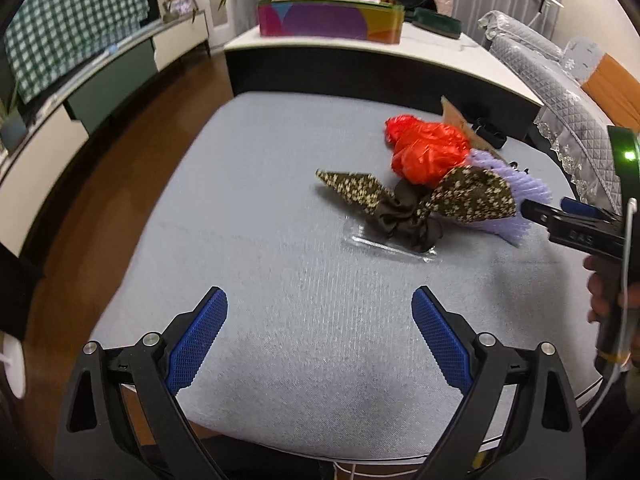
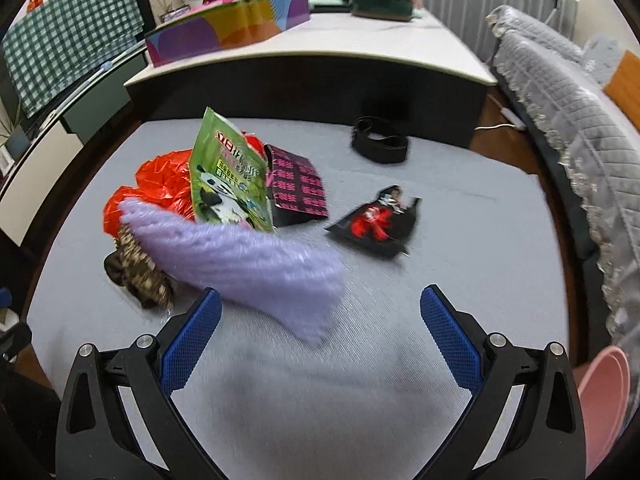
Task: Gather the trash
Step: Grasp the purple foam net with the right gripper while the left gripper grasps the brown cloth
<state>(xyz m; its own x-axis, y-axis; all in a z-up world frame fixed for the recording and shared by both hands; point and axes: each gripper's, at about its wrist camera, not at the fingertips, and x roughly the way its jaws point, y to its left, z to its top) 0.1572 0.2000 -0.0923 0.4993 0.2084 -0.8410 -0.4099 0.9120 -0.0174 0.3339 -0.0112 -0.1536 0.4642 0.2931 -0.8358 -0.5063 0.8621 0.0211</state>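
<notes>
Your left gripper (image 1: 319, 334) and right gripper (image 2: 320, 330) both gape wide, holding nothing. The green snack wrapper (image 2: 228, 176) stands ahead-left of the right gripper, against the red plastic bag (image 2: 160, 184). It's light, crinkly, slippery; pinch its upper edge.

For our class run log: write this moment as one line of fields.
left gripper: open, empty | right gripper: open, empty | trash: red plastic bag, green snack packet, black wrapper on grey table | collected: none visible

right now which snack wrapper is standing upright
The green panda wrapper, propped on edge against the red plastic bag; the black-and-red wrapper lies flat, apart.
</notes>
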